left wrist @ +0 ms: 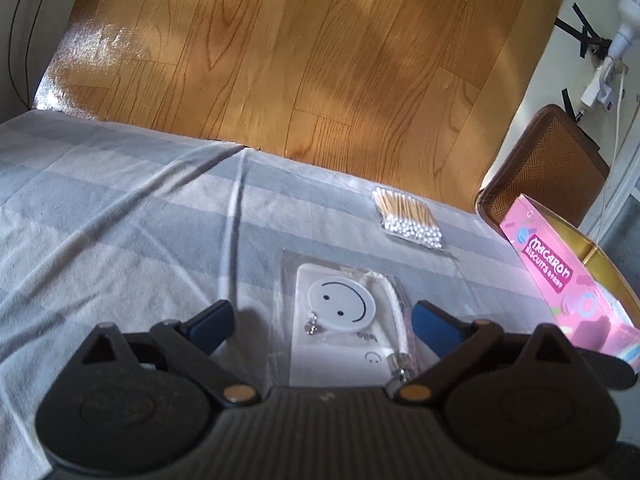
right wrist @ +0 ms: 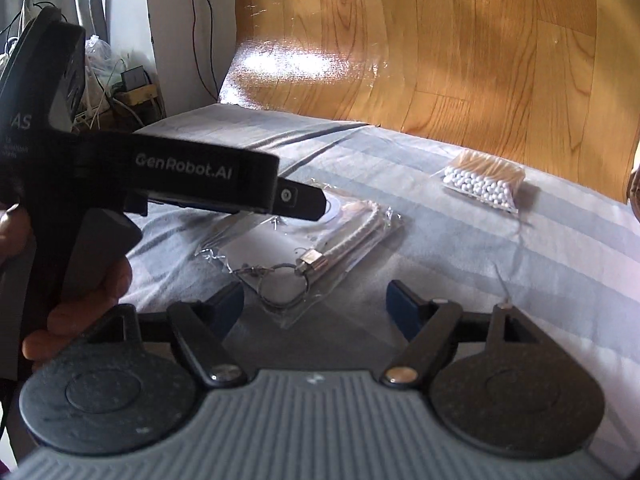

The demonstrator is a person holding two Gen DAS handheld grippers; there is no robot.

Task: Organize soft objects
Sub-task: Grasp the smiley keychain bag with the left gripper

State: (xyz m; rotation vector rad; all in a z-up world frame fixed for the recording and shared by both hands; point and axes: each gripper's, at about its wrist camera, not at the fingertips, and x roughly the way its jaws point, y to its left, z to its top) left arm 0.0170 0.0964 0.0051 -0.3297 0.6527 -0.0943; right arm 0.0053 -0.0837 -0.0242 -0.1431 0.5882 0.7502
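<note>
both wrist views look down, close over the bed, sharing the packet and swabs.

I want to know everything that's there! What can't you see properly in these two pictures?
- Pink cardboard macaron biscuit box, left wrist view: the picture's right edge cuts it off, so its contents stay hidden.
- Clear plastic packet with the white smiley disc and braided strap, right wrist view: the black left hand-held gripper covers the disc.
- Clear bag of wooden cotton swabs, right wrist view: blurred, too small to count.
</note>
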